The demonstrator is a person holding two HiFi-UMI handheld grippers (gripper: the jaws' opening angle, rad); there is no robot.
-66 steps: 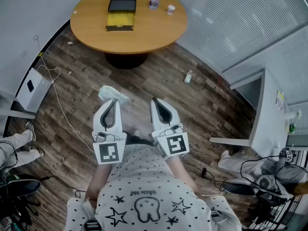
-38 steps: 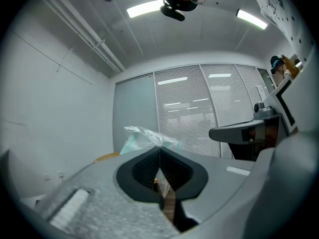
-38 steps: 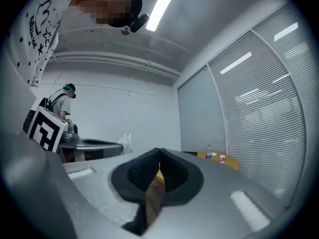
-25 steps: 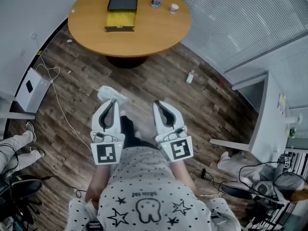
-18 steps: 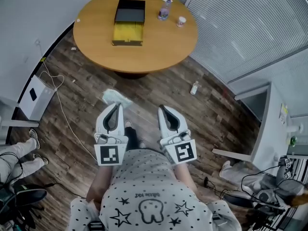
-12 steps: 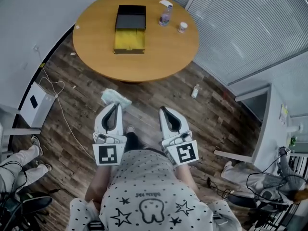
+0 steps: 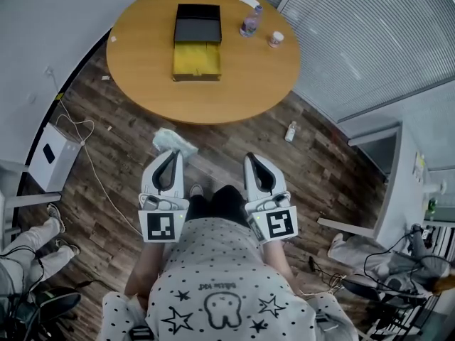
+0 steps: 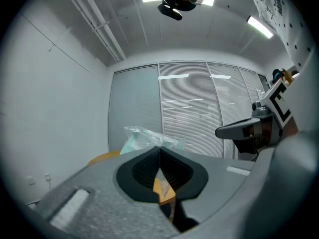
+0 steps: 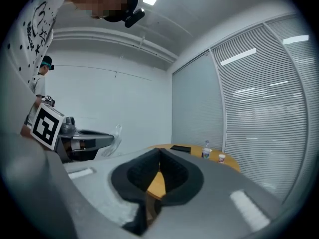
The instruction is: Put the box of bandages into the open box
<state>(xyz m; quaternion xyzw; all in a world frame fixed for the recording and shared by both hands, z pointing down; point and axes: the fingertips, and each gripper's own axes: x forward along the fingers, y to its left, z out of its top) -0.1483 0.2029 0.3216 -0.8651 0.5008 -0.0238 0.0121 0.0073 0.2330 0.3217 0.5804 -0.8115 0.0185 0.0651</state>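
Left gripper (image 7: 172,155) pinched tight on clear crinkled plastic pouch (image 7: 173,142), poking forward; right gripper (image 7: 254,159) closed, empty; black-and-yellow open box (image 7: 197,41) lies lengthwise on round wooden tabletop (image 7: 249,77)

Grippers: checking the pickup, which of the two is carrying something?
The left gripper, shut on a clear plastic packet poking past its tips; the right gripper is shut and empty.

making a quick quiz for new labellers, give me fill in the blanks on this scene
The left gripper pinches a plastic packet; the right gripper holds ____.
The open box sits on a round wooden ____.
Inside, its open part is coloured ____.
Missing: nothing; table; yellow.
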